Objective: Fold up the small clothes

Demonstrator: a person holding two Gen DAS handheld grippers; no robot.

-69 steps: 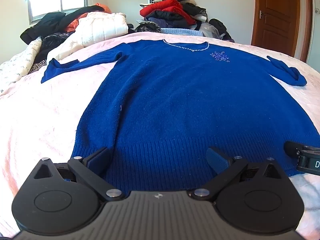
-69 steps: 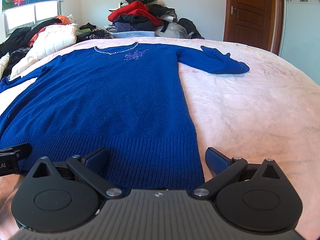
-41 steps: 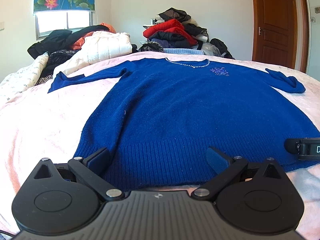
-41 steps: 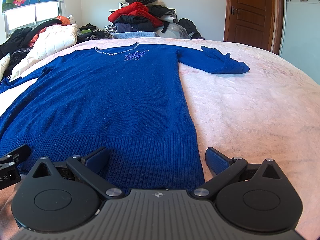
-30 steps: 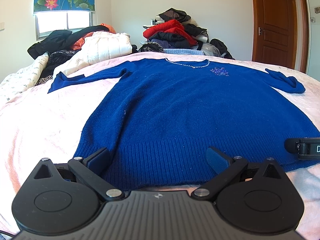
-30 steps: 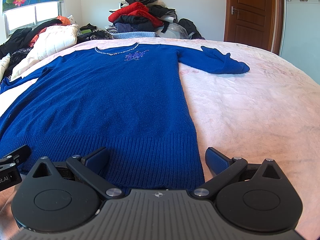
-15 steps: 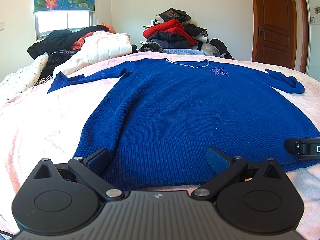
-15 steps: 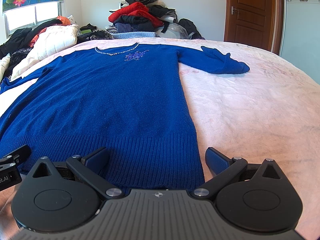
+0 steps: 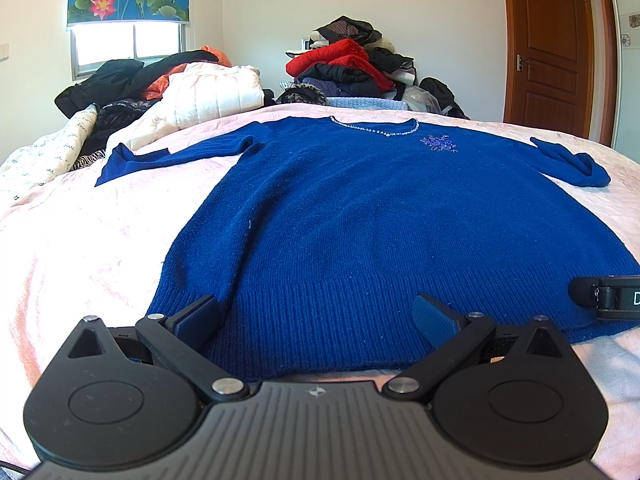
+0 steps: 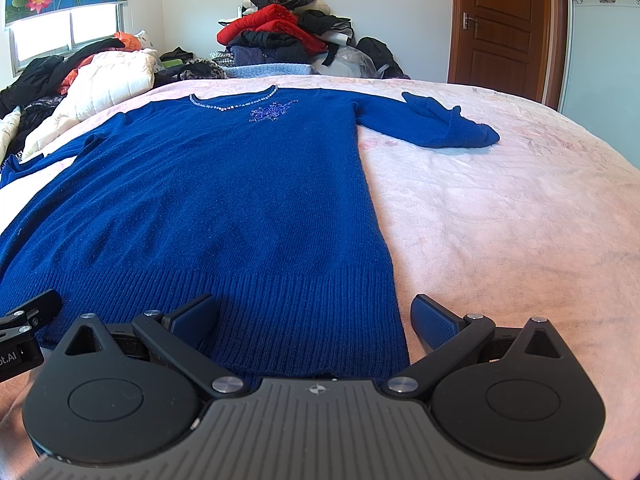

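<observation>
Where the pink bedspread point(image 9: 80, 248) covers the bed, a blue sweater point(image 9: 360, 216) lies flat, front up, sleeves out to either side, its beaded neckline point(image 9: 374, 128) toward the far heap of clothes point(image 9: 348, 64). At the ribbed hem nearest me, the left hand-held gripper point(image 9: 316, 312) sits with fingers spread wide over the hem's left part, gripping nothing. The right hand-held gripper point(image 10: 314, 316) is likewise spread, straddling the hem's right corner. A brown door point(image 10: 504, 20) stands shut behind.
</observation>
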